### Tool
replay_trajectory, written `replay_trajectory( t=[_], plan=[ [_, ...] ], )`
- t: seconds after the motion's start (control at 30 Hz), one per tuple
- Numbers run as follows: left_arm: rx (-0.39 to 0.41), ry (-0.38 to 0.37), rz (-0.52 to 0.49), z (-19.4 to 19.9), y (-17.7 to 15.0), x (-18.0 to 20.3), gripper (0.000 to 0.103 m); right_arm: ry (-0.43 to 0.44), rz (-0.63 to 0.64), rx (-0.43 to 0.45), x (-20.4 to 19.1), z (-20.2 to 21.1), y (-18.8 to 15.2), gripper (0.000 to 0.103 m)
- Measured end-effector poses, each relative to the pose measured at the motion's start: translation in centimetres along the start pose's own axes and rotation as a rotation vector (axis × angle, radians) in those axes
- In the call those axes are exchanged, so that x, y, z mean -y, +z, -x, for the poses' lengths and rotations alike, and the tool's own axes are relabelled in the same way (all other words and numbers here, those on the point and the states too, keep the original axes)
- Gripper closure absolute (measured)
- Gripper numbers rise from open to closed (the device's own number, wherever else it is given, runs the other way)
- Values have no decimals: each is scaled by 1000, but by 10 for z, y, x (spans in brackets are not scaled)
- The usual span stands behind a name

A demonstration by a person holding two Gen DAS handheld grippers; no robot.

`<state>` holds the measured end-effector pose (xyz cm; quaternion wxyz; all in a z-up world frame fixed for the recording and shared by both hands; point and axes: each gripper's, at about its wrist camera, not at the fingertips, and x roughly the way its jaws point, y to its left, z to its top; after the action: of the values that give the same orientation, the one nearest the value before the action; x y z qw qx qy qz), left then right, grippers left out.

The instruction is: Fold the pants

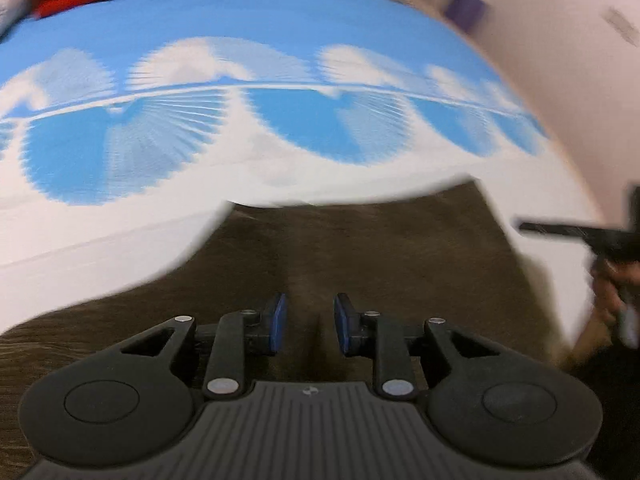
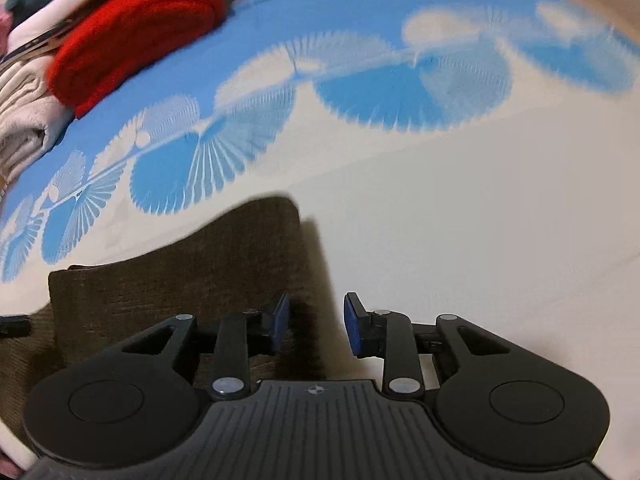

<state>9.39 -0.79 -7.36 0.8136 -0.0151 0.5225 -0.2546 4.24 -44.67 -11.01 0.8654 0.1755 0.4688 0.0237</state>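
Left wrist: parted left hand-held gripper [image 1: 310, 322] above brown pants [image 1: 360, 248].

Item count, both wrist views combined:

- Pants [image 1: 360, 256]: one pair, brown.
- Grippers: two. The left gripper [image 1: 310, 322] and the right gripper [image 2: 316, 322] each carry two fingers, and each finger has one blue pad [image 1: 279, 320].
- Bed sheet [image 2: 440, 220]: one, white with blue fan print.
- Red garment [image 2: 136, 28]: one, folded.
- Other folded clothes [image 2: 28, 112] beside the red garment: at least three pieces, white, cream and dark green; blur prevents an exact count.
- Purple square [image 1: 464, 4] on the wall: one.
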Motion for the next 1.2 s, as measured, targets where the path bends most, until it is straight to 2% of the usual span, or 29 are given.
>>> replay_trajectory(
  t=[0.07,0.17,0.23,0.27,0.3,0.33,0.37,0.43,0.57,0.63,0.7,0.8,0.9,0.97,1.0,1.03,1.1,1.2],
  plan=[
    [-66,-62,-110,-3,-12,16,75,23,46,28,-4,13,-5,71],
    [-190,-104,-305,-17,-41,41,75,134,79,-1,-10,21,-15,71],
    [-276,-34,-404,-32,-64,49,74,176,134,-26,-19,21,-19,71],
    [-279,8,-429,-34,-70,49,74,190,174,-42,-25,20,-22,69],
    [-266,15,-414,-31,-70,48,74,196,211,-74,-31,17,-26,66],
    [-253,16,-382,-25,-67,44,74,181,245,-135,-37,8,-32,66],
    [-224,33,-358,-17,-64,40,74,128,279,-199,-42,-3,-39,66],
    [-137,76,-312,4,-59,34,71,34,351,-242,-52,-12,-47,67],
    [54,103,-101,63,-54,-1,63,0,364,-140,-66,5,-37,67],
    [137,115,10,94,-59,-24,55,-4,333,-42,-72,23,-27,67],
    [183,131,93,116,-68,-43,54,12,304,74,-79,44,-19,66],
    [204,161,165,140,-90,-68,48,67,271,238,-91,76,-11,61],
    [188,177,234,155,-112,-97,44,104,260,315,-97,82,-16,59],
    [168,194,312,164,-126,-122,43,95,247,315,-96,72,-23,59],
    [171,205,355,169,-132,-133,36,77,243,273,-99,64,-22,59],
    [180,215,406,176,-142,-144,29,74,244,278,-102,62,-23,59],
    [187,220,518,182,-155,-170,27,82,254,297,-109,63,-26,59],
    [157,195,647,186,-174,-199,25,72,295,253,-118,54,-30,59]
  ],
)
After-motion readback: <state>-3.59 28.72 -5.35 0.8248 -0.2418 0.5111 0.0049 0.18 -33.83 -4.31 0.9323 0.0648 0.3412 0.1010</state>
